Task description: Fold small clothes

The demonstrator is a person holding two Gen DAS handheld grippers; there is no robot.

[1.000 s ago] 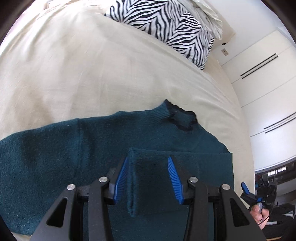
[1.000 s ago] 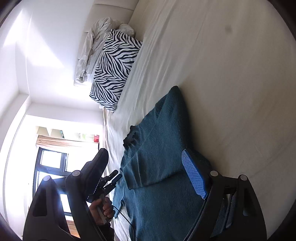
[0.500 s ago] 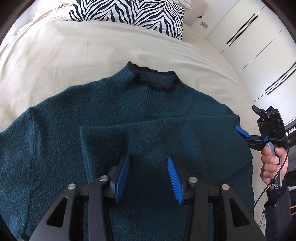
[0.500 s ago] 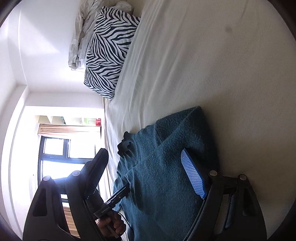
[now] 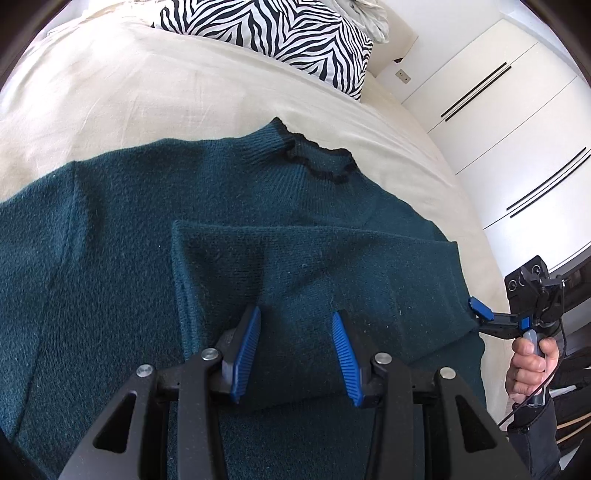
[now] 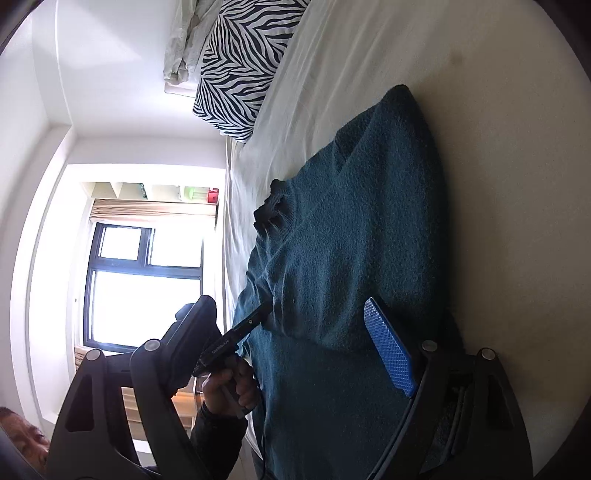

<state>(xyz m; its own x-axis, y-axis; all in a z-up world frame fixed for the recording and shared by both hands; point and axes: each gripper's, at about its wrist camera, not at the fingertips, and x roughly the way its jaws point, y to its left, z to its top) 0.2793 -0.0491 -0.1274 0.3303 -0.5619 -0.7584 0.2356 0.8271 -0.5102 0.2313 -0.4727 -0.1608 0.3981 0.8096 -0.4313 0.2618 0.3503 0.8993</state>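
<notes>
The left tongs sit low over the folded sleeve, their two blue pads having just closed a little yet seemingly still clear of the knit, while the right tongs gape released at the garment's 3 o'clock edge with nothing pinched. One teal sweater lies flat on the cream bed, collar toward 12 o'clock. One zebra-print pillow rests at 12 o'clock, and white wardrobe doors stand at 2 o'clock.

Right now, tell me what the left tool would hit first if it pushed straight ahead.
Most likely the folded-over sleeve of the teal sweater; the left tool points down at it with jaws apart, though the depth is unclear.
</notes>
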